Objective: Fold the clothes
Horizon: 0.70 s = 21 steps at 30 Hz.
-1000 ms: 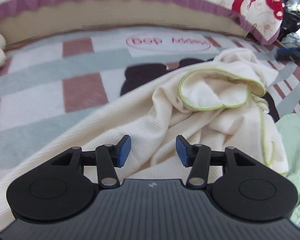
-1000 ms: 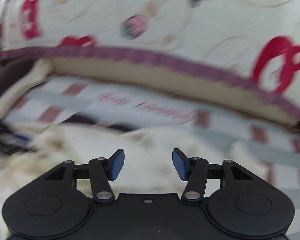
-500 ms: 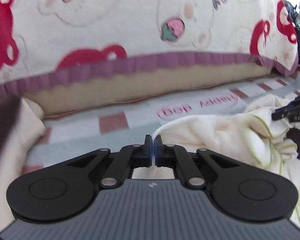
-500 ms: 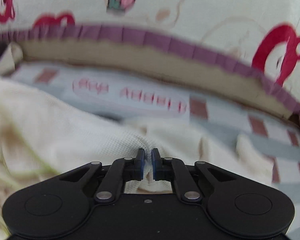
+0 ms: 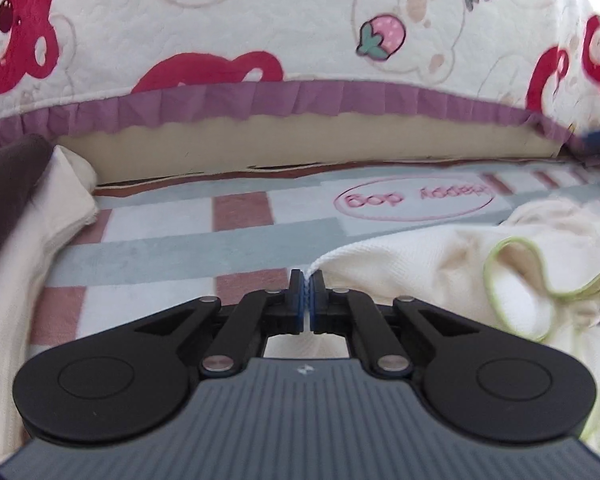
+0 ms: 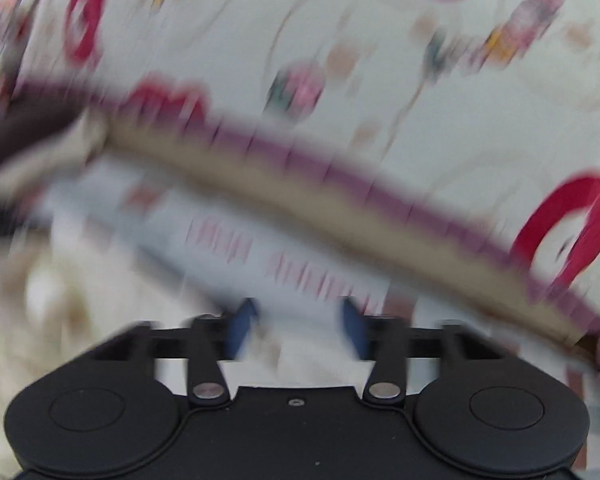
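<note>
No containers in either view.

Left gripper: pads pressed together on a corner of the cream garment. The garment trails off to 3 o'clock and lies bunched on the checked blanket, its one green-edged opening at about 3 o'clock of the pads. The grip is the same as half a second ago, but the held corner now sits lower against the blanket.

Right gripper: jaws apart, nothing between the pads; half a second ago they were pinched on the cloth. This view is badly smeared, and the pale mass at 8 o'clock is probably the same garment.

Count: one garment, two grippers, one quilt with purple frill at 12 o'clock, one pale pillow at 9 o'clock.
</note>
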### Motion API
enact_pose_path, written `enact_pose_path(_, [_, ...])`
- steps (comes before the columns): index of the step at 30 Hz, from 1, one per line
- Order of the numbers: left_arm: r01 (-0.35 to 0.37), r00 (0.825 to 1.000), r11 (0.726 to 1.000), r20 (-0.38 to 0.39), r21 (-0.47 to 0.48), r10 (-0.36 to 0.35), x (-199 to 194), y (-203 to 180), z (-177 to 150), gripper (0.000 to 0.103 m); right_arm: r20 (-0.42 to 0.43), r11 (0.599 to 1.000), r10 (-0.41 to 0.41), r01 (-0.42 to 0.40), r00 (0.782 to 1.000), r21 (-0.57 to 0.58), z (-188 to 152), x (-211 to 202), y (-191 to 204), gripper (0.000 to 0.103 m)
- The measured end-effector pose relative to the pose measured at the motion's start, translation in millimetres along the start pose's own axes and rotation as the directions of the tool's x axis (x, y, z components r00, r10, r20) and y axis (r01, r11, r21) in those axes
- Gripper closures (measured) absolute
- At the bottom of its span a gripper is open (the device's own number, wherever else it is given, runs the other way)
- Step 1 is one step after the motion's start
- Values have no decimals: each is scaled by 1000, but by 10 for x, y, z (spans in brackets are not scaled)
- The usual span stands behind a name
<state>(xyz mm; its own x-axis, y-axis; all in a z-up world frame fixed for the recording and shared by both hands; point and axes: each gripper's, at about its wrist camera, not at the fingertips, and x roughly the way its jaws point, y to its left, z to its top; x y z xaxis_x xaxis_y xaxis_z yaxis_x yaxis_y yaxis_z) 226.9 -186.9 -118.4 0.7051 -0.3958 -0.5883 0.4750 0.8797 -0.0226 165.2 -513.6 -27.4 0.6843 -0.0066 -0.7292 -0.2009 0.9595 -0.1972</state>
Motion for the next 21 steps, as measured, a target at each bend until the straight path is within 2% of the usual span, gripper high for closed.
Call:
enact_pose_path(1, [-8, 1000, 1000, 6, 9, 8, 5, 7, -2, 102, -46, 998, -18, 16, 999, -53, -190, 69, 60, 40])
enact_pose_path(3, [-24, 1000, 999, 18, 28, 24, 16, 21, -6, 102, -111, 987, -106, 91, 988, -130, -498, 166, 148, 40])
enact_pose_path(6, [-49, 998, 997, 36, 55, 47, 33, 42, -12, 102, -110, 972, -200, 183, 974, -148, -737, 140, 201, 41])
enact_pose_path(8, [-59, 997, 995, 63, 76, 54, -4, 36, -5, 102, -75, 966, -225, 213, 971, -146, -748, 87, 238, 40])
enact_pose_path(10, [-75, 993, 993, 94, 91, 66, -56, -5, 20, 102, -61, 948, -248, 229, 967, -219, -736, 134, 322, 40])
enact_pose_path(13, [-65, 991, 994, 121, 92, 53, -98, -37, 45, 102, -54, 904, -276, 240, 960, -353, -734, 339, 469, 40])
enact_pose_path(15, [-40, 992, 995, 126, 87, 29, -116, -20, 41, 102, -29, 862, -325, 284, 945, -421, -734, 524, 553, 44])
enact_pose_path(16, [-25, 992, 997, 122, 73, 16, -127, 1, 43, 102, 2, 836, -351, 314, 937, -449, -724, 589, 592, 65])
enact_pose_path(17, [-3, 993, 999, 114, 53, -3, -135, 35, 52, 102, 35, 823, -372, 347, 927, -449, -683, 626, 611, 92])
enact_pose_path(18, [31, 994, 999, 106, 31, -34, -138, 66, 49, 102, 69, 823, -392, 383, 917, -420, -608, 634, 609, 92])
enact_pose_path(19, [67, 993, 998, 98, 8, -67, -140, 96, 44, 102, 101, 838, -385, 393, 918, -379, -522, 616, 588, 92])
enact_pose_path(21, [120, 990, 993, 75, 7, -120, -140, 96, -11, 102, 158, 884, -333, 366, 929, -291, -334, 554, 517, 95])
